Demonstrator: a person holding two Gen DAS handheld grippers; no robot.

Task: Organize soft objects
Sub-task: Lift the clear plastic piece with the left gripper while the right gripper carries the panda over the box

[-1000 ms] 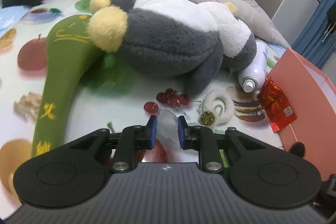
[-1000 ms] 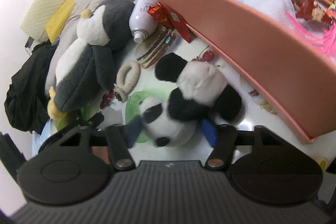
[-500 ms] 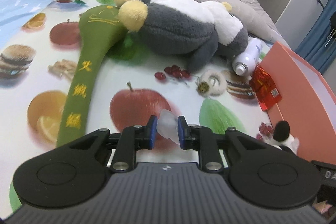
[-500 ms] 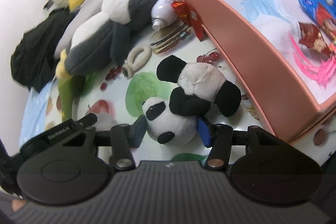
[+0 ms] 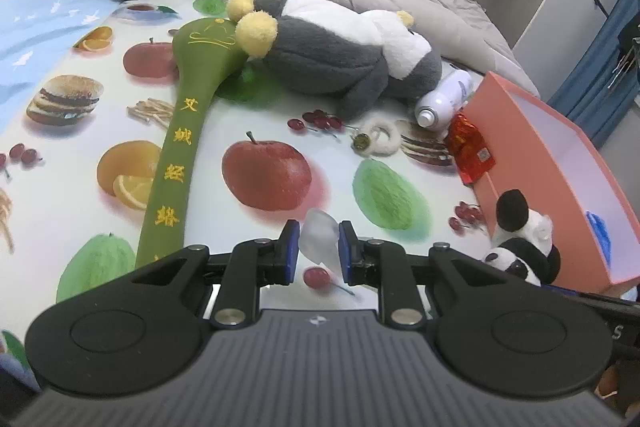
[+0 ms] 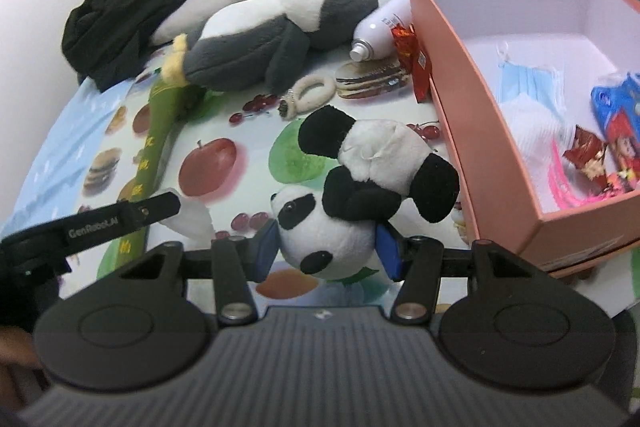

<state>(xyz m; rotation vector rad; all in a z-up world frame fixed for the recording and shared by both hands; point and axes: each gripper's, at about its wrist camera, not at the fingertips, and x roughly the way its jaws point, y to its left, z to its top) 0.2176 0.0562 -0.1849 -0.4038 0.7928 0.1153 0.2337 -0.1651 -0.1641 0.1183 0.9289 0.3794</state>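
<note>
Left wrist view. My left jaws (image 5: 319, 247) stand narrow, clamped on a small translucent white soft piece (image 5: 320, 239) held clear above the fruit-printed bed cover (image 5: 100, 115). The pink box (image 5: 560, 163) lies ahead and to the right, at the cover's right edge. The penguin plush (image 5: 340, 59) and the green padded mallet (image 5: 180, 147) rest toward the far edge; the mallet's long axis runs from near edge to far. A fluffy hair tie (image 5: 380, 141), a white spray can (image 5: 442, 101) and a red packet (image 5: 472, 151) lie between the penguin and the box.

Right wrist view. My right jaws (image 6: 328, 249) stand about half wide, gripping the panda plush (image 6: 360, 187) by its head; its body points away from me, toward the box (image 6: 480, 115). The box's near long wall is just right of the panda, and the open compartment already holds a face mask (image 6: 528, 83) and wrapped items. Judgement: the right hand is nearer the box, so the panda goes over that wall first, travelling rightward.
</note>
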